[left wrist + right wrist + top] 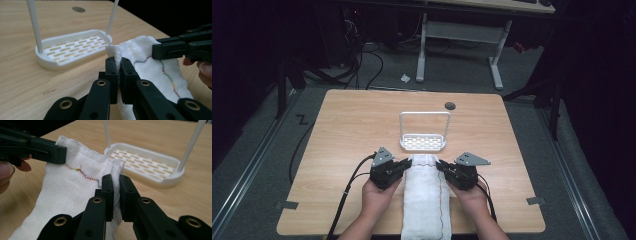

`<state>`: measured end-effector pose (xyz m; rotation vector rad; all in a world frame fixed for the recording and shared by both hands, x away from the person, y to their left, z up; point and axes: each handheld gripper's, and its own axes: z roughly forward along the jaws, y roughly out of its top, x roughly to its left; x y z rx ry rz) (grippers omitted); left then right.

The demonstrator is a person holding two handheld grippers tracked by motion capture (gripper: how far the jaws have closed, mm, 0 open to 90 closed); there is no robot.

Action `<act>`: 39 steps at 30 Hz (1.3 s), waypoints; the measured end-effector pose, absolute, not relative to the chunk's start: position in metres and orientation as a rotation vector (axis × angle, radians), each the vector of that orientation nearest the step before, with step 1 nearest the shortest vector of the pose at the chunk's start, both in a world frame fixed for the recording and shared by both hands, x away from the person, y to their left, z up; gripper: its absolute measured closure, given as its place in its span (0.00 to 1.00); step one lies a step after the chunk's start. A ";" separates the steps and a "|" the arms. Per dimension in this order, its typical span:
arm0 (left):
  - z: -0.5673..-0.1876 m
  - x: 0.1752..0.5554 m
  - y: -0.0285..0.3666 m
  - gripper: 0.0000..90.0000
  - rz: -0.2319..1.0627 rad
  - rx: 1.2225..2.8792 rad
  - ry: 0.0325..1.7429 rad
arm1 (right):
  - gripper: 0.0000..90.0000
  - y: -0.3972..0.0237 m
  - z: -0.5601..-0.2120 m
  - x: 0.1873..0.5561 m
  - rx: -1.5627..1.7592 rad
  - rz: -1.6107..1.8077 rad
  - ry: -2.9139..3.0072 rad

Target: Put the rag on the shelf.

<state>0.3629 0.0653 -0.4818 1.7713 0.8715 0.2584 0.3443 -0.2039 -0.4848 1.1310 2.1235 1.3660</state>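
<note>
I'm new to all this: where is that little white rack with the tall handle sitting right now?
In the high view the white rack stands upright near the middle of the wooden table, just beyond the far end of the white cloth that both grippers hold.

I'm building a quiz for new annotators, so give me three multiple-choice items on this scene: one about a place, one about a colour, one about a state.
1. Where does the white rack stand relative to the cloth?
A. Beyond the cloth's far end
B. On top of the cloth
C. At the table's left edge

2. What colour is the cloth's fabric?
A. Blue
B. White
C. Black

3. What are the left gripper and the right gripper doing?
A. Both open above the table
B. One shut on the rack
C. Each shut on a far corner of the cloth

Answers: 1 A, the high view shows the rack just past the cloth's far end. 2 B, the weave is white with a thin multicoloured stitch line. 3 C, each gripper view shows cloth pinched between its jaws.
</note>
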 end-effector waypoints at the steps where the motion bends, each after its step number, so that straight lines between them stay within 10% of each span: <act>1: -0.478 0.362 0.065 0.96 0.264 1.762 0.867 | 0.93 -0.205 -0.481 0.343 1.122 1.378 2.112; 39: -0.346 0.373 0.069 0.96 0.483 1.578 0.665 | 0.93 -0.201 -0.353 0.357 0.935 1.525 1.808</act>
